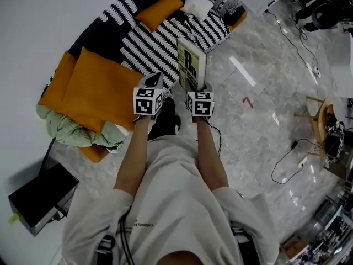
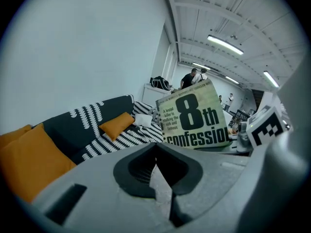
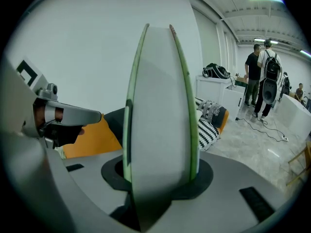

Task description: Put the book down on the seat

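A green paperback book stands upright in my right gripper, which is shut on its lower edge. In the right gripper view the book shows edge-on, its pages facing the camera, with a jaw on either cover. The left gripper view shows its front cover in large black print. My left gripper hangs just left of the book, with its jaws together and nothing between them. Beyond both grippers lies the sofa seat under a black-and-white striped cover.
On the sofa lie a large orange cushion, a smaller orange one, a white cushion and a green blanket. A black box sits at lower left. Cables and a wooden stool are on the marble floor at right. People stand far off.
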`<state>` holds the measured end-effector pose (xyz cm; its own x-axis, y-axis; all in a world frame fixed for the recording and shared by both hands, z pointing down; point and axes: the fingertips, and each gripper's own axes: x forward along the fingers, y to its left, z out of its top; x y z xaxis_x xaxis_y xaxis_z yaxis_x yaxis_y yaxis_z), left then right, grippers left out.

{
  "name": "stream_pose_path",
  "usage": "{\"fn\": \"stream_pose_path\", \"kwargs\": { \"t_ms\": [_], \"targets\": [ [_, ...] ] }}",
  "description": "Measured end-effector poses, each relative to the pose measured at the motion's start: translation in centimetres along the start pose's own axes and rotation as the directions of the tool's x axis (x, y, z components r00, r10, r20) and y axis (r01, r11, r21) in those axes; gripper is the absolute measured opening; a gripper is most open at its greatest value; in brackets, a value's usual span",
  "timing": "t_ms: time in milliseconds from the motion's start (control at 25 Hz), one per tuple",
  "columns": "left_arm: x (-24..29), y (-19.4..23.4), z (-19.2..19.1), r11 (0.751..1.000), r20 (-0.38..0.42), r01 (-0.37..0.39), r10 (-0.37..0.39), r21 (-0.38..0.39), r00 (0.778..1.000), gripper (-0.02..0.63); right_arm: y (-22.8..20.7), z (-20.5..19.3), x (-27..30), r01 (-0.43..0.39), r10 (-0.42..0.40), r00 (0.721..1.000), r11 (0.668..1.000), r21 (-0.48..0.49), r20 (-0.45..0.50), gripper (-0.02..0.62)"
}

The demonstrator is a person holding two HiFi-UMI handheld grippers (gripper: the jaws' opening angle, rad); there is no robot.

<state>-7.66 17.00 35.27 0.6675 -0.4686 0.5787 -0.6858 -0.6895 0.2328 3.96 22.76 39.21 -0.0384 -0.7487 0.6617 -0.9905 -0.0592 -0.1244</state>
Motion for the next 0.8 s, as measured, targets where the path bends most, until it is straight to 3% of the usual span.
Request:
{"fn": "stream_pose_path", "kwargs": {
  "t_ms": [240, 560, 800],
  "targets": [
    [2.9, 2.5, -0.1, 0.994, -0.012, -0.005, 0.004, -0.108, 1.0, 0.009, -0.3, -1.8, 2.8, -0.029, 0.027, 0.994, 0.999, -0.019, -0.101, 0.16],
    [6.8, 5.3, -0.5, 0.991, -0.097, -0.029, 0.016, -0.132, 0.995, 0.009, -2.7, -1.8, 7.0, -0.008, 0.015, 0.987, 0.999, 0.044, -0.16, 0.16],
    [9.9, 7.9, 1.4, 0.983, -0.119, -0.044, 0.022, -0.18, 0.993, 0.009, -3.8, 0.1, 10.3, -0.006, 0.018, 0.98, 0.998, 0.058, -0.196, 0.16]
  ]
}}
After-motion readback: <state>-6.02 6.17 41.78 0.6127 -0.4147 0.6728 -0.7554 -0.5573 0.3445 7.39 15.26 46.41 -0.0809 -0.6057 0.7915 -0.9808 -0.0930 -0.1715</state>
